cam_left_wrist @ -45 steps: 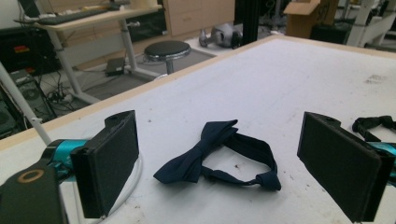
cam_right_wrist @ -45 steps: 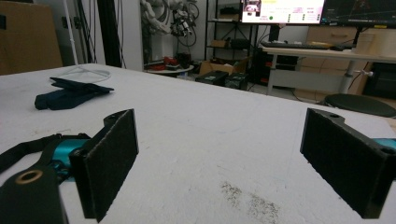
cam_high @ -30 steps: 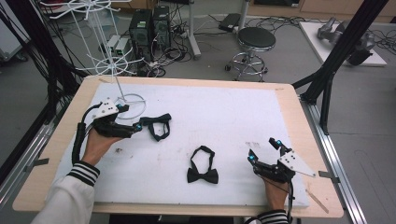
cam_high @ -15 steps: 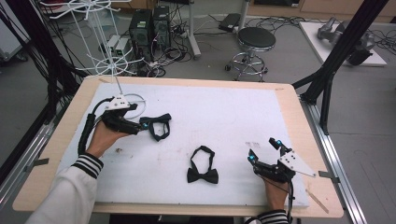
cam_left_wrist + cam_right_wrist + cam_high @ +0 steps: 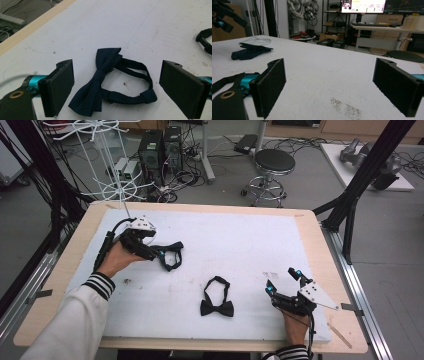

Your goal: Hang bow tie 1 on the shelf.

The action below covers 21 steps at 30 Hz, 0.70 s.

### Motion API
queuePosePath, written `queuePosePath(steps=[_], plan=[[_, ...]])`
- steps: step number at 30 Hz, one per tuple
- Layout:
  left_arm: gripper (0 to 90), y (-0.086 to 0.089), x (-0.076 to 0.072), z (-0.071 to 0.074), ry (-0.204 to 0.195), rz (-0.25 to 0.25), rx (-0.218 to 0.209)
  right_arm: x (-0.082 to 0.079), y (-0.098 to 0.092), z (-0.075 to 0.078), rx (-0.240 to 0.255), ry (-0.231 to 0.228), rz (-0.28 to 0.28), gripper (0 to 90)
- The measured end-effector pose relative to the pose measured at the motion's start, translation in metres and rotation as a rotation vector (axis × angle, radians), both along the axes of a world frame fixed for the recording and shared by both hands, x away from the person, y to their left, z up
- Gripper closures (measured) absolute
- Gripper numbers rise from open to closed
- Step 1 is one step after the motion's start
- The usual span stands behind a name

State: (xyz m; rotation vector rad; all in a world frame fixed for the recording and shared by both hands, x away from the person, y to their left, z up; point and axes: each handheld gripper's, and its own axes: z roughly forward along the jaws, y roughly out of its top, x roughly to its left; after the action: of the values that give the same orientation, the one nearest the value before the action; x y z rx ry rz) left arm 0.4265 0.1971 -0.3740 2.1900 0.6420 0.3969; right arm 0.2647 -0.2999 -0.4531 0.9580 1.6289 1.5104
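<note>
A dark navy bow tie (image 5: 172, 260) lies flat on the white table cover (image 5: 240, 240) at the left. My left gripper (image 5: 159, 252) hovers right over it. In the left gripper view the navy bow tie (image 5: 100, 85) sits between the two pads of the left gripper (image 5: 117, 87), which stand wide apart and touch nothing. A black bow tie (image 5: 217, 300) lies near the table's front middle. My right gripper (image 5: 281, 281) rests at the front right, open. In the right gripper view the right gripper (image 5: 329, 87) has only bare cover between its pads.
A white wire display stand (image 5: 112, 170) rises at the table's back left corner; its base ring (image 5: 255, 40) lies on the cover. The wooden table edge (image 5: 320, 250) frames the cover. Beyond the table are a stool (image 5: 272, 167) and computer cases (image 5: 160, 150).
My left gripper has moved to the right, up to the navy bow tie, which has stayed where it lay. The right gripper and the black bow tie have not moved.
</note>
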Motion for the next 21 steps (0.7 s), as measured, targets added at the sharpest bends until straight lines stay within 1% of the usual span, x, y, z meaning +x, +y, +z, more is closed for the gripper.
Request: queuePosePath(steps=[1, 3, 6, 7, 8, 12, 16, 17, 19, 21], plan=[[13.1, 0.0, 0.0, 0.0, 0.0, 0.0, 0.0, 0.0, 0.0, 0.0, 0.0, 0.0, 0.0, 10.7], [13.1, -0.003, 0.004, 0.001, 0.006, -0.003, 0.019, 0.0, 0.0, 0.0, 0.002, 0.002, 0.001, 10.7], [13.1, -0.007, 0.007, 0.001, 0.008, -0.011, 0.029, -0.001, 0.0, 0.0, 0.005, 0.003, 0.0, 10.7], [13.1, -0.01, 0.009, 0.001, 0.009, -0.017, 0.046, 0.0, 0.0, 0.0, 0.007, 0.001, 0.002, 10.7], [13.2, -0.01, 0.009, 0.001, 0.009, -0.017, 0.046, 0.0, 0.0, 0.0, 0.007, 0.001, 0.002, 10.7], [13.3, -0.016, 0.012, 0.001, 0.011, -0.028, 0.083, -0.001, 0.0, 0.0, 0.007, 0.003, 0.001, 10.7], [13.4, -0.021, 0.016, 0.001, 0.013, -0.024, 0.103, -0.001, 0.0, 0.0, 0.01, 0.003, 0.001, 10.7], [13.4, -0.022, 0.017, 0.001, 0.012, -0.027, 0.116, -0.001, 0.0, 0.0, 0.011, 0.002, 0.001, 10.7], [13.6, -0.023, 0.019, -0.001, 0.012, -0.022, 0.122, -0.001, 0.0, 0.0, 0.011, 0.003, 0.002, 10.7], [14.2, -0.024, 0.02, -0.003, 0.013, -0.015, 0.138, -0.001, 0.0, 0.0, 0.011, 0.003, 0.002, 10.7]])
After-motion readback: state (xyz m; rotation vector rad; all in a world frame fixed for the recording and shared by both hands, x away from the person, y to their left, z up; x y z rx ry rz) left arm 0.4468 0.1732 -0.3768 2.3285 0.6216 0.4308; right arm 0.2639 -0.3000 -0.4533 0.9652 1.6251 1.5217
